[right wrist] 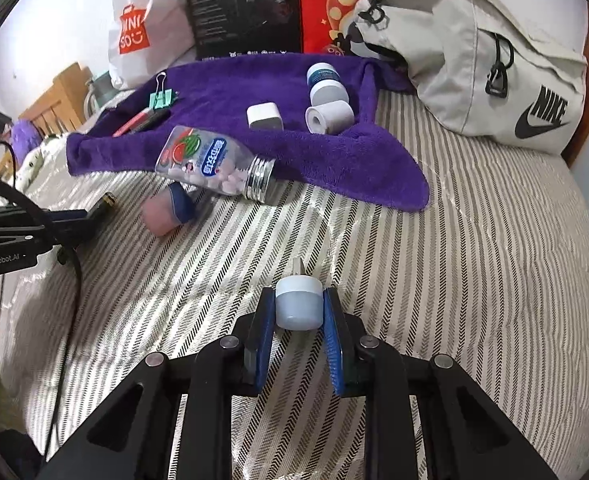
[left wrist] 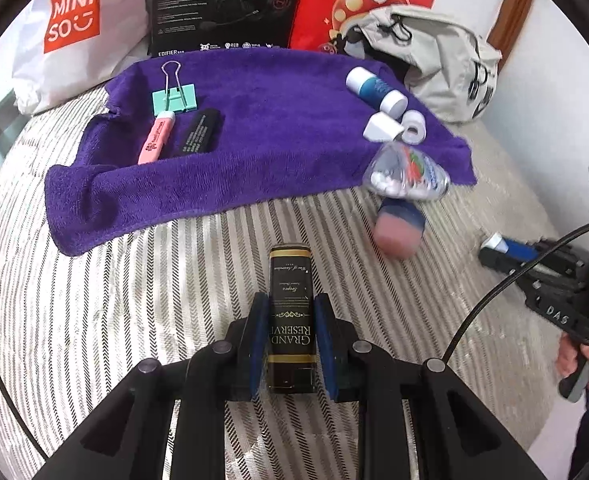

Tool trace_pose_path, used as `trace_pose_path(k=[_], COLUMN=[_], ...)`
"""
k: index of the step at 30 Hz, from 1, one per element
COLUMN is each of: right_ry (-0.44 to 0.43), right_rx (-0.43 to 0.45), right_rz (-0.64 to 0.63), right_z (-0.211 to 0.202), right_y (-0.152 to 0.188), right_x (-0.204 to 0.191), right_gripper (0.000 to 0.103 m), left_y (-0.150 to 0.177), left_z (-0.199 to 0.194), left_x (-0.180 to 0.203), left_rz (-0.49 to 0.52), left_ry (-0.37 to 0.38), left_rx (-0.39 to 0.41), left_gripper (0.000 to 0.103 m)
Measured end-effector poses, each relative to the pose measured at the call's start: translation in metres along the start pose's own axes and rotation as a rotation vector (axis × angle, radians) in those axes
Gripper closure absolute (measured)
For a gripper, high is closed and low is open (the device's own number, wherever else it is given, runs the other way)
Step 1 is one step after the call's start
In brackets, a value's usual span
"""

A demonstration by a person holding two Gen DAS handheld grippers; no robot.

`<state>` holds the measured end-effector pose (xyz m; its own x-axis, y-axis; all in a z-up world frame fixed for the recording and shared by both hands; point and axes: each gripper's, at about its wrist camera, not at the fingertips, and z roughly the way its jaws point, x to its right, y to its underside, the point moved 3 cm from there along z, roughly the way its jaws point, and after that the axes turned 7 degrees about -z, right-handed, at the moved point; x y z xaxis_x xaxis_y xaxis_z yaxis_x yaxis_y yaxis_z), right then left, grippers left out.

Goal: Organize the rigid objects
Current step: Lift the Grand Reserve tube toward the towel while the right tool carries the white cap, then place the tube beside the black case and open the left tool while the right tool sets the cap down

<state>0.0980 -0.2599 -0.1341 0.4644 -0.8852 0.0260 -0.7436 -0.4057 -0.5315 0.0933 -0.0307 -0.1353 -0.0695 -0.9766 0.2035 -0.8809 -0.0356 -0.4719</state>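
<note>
Black box (left wrist: 290, 320) clamped between left tongs (left wrist: 290, 344) pads.

A bed covered in a striped, herringbone-pattern bedspread (right wrist: 474, 240) carries a purple towel (left wrist: 254, 140) spread across its far half. A clear candy bottle (right wrist: 214, 162) lies tipped at the towel's near edge, a pink-and-blue cylinder (right wrist: 168, 210) just beside it. A grey backpack (right wrist: 494, 60) rests near the towel's corner.
</note>
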Motion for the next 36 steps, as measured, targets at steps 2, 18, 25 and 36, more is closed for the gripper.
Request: trace_pose_path(k=[2,18,25,36], right_ry=[0.029,-0.037,-0.053,-0.102], right_rx=[0.006,0.004,0.028,0.066], right_rz=[-0.034,0.022,0.046,0.005], right_z=[0.0,-0.006,-0.012,-0.017], right_y=[0.0,0.0,-0.008,-0.044], right_x=[-0.004,0.009,0.019,0.016], right_gripper=[0.079,0.079,0.079,0.079], left_y=[0.001,-0.006,-0.022,-0.062], left_z=[0.0,-0.012,-0.028,-0.041], left_x=[0.002,-0.013,-0.011,-0.019], left_rz=[0.025,-0.064,-0.055,-0.018], left_ry=[-0.022,0.055,0.062,0.022], left_rx=[0.009,0.021,0.062,0.115], left_gripper=[0.081,0.081,0.081,0.081])
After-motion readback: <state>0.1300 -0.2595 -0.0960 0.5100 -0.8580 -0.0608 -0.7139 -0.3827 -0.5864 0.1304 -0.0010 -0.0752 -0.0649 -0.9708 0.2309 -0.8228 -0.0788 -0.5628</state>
